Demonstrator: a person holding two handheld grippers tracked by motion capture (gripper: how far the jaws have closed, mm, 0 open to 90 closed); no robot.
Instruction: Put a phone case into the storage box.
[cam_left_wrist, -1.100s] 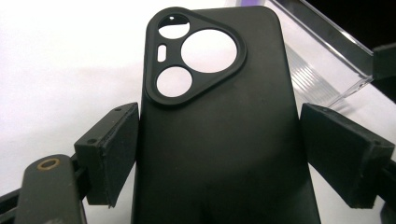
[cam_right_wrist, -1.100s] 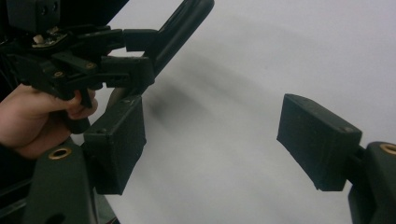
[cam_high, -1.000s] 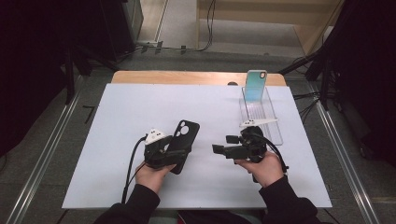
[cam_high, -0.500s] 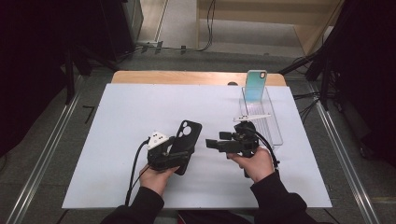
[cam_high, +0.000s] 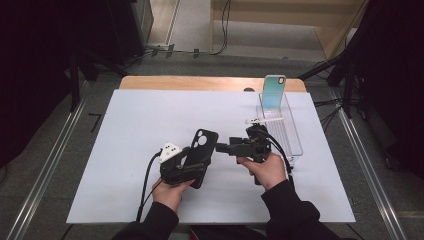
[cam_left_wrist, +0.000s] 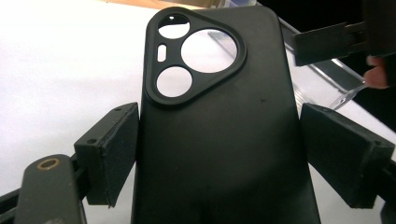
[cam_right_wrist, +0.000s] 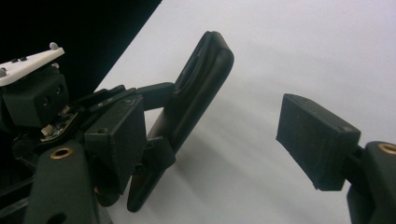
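A black phone case (cam_high: 201, 149) with a three-cornered camera cutout stands tilted up off the white table. My left gripper (cam_high: 192, 164) is shut on it. In the left gripper view both pads press on the long edges of the case (cam_left_wrist: 219, 140) near its lower half. My right gripper (cam_high: 222, 148) is level and points left at the case's edge, with its jaws open and nothing between them. In the right gripper view the case (cam_right_wrist: 198, 88) shows edge-on beyond the right gripper (cam_right_wrist: 219, 135), clamped by the other gripper's pads (cam_right_wrist: 156, 95).
A clear acrylic tray (cam_high: 287, 132) lies at the right of the white sheet (cam_high: 125, 145). A phone in a teal case (cam_high: 274, 90) leans upright at its far end. Metal rails run along both sides of the table.
My right gripper has moved left, closer to the black case. The left gripper has kept its hold and hardly moved.
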